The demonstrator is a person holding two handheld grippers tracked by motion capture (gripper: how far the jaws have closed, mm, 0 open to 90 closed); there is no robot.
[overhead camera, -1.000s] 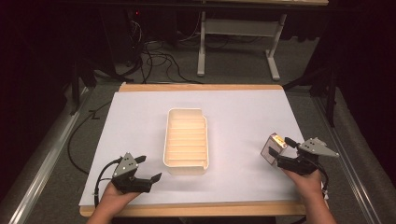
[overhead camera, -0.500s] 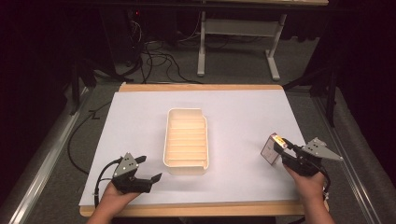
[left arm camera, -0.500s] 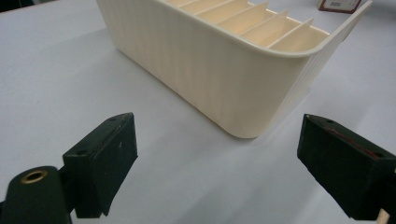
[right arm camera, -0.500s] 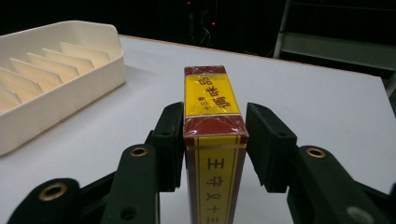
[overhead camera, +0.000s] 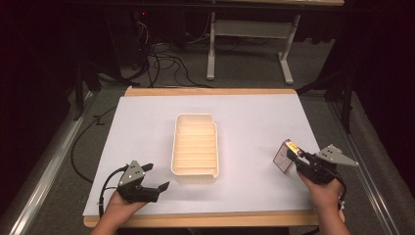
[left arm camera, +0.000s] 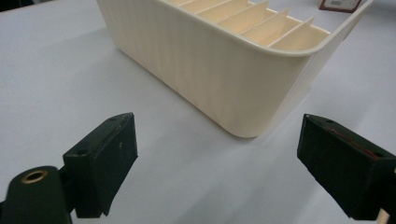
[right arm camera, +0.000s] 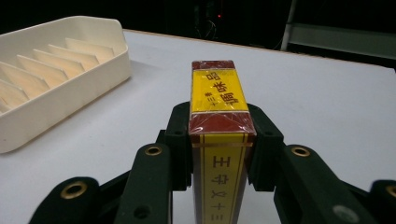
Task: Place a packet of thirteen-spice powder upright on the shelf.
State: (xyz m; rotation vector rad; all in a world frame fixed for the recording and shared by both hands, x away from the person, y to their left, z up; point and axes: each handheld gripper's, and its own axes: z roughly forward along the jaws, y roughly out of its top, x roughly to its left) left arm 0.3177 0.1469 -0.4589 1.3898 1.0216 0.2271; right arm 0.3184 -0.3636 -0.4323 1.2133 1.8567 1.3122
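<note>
Small red-and-yellow printed box (right arm camera: 219, 140), looks like a card or cigarette pack, stands upright, pinched across its narrow sides by the right claw (right arm camera: 219, 149). From the high view the box (overhead camera: 285, 155) sits well to the right of the cream slotted tray (overhead camera: 195, 147), at or just above the white sheet; can't tell if its base touches. Right claw (overhead camera: 299, 161) clenched on it, jaws snug on both sides.

Tray is in the middle of the worktop (overhead camera: 147, 112), long axis running away from the person, its slots all bare as far as visible. No item inside.

Left claw (overhead camera: 154, 187) hovers near the tray's near-left corner, jaws spread wide, gripping nothing. In the left gripper view the tray's rounded corner (left arm camera: 243, 79) lies ahead between the two jaws, not touched.

Progress judgement: pick-up is done, box secured. Left to do: carry box over to the tray and drop it into a slot. Early stage, roughly the first step complete.
</note>
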